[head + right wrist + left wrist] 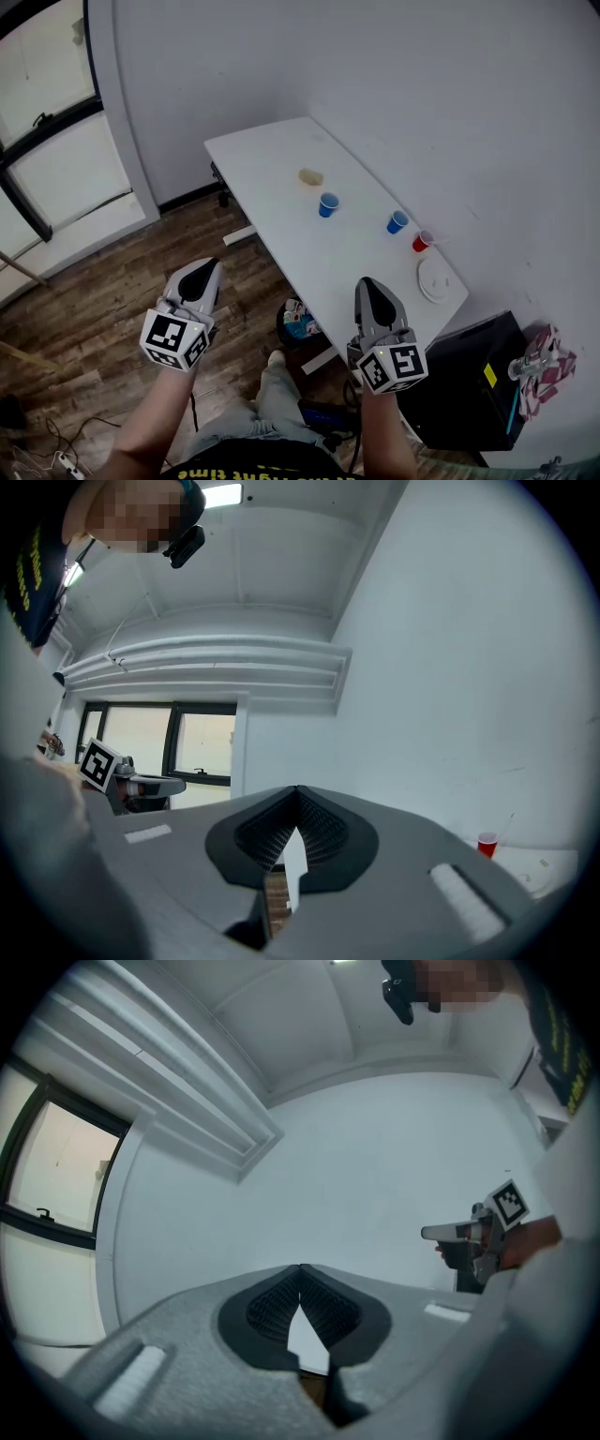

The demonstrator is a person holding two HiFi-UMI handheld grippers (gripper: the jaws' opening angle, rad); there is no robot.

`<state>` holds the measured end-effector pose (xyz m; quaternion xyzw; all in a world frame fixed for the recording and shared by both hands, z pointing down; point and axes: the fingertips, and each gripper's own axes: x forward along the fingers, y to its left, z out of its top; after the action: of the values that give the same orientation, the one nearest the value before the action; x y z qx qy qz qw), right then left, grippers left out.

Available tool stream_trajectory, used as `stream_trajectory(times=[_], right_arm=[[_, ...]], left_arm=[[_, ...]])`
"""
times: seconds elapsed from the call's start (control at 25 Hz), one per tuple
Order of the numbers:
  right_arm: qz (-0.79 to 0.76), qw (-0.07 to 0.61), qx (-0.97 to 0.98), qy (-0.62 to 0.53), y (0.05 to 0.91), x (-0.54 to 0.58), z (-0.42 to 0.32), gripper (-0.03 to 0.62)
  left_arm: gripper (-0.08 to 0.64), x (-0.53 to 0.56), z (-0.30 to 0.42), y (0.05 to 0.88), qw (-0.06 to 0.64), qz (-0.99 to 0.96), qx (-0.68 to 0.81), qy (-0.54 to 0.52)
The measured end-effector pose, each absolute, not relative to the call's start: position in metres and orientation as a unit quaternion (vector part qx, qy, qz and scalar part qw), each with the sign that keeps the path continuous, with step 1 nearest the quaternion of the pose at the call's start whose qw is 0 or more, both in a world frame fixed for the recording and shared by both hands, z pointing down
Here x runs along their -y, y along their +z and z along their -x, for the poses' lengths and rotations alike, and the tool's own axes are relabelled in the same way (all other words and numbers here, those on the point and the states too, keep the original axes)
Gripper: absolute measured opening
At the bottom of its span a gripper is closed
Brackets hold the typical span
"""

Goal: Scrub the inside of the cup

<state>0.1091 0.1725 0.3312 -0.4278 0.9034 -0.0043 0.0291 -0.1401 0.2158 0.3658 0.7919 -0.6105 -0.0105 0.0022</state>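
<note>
Ahead of the person, the white table stands against the wall and carries every working item. Both grippers are held short of its near edge, over the wood floor, pointing level toward it.

The left gripper has its jaws fully together with nothing between the pads. The right gripper is in the same condition: jaws closed, empty.

On the table's right end lies a white plate. Three cups stand in a loose row along the middle: a blue cup, a second blue cup, and a red cup just beside the plate. Which cup is to be scrubbed cannot be determined. A tan block, probably the scrubbing sponge, rests near the first blue cup.

Step in hand, as judged: approach; no scrubbing has begun. The next move calls for opening both jaws, one taking the tan block, the other steadying a cup at its wall.
</note>
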Motion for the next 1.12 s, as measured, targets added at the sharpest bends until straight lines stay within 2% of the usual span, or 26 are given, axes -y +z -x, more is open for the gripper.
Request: stream_trajectory(times=[1.12], right_arm=[[0.4, 0.028, -0.916, -0.02, 0.33, 0.002, -0.07, 0.006]], left_arm=[[0.006, -0.062, 0.165, 0.359, 0.006, -0.783, 0.622, -0.004]])
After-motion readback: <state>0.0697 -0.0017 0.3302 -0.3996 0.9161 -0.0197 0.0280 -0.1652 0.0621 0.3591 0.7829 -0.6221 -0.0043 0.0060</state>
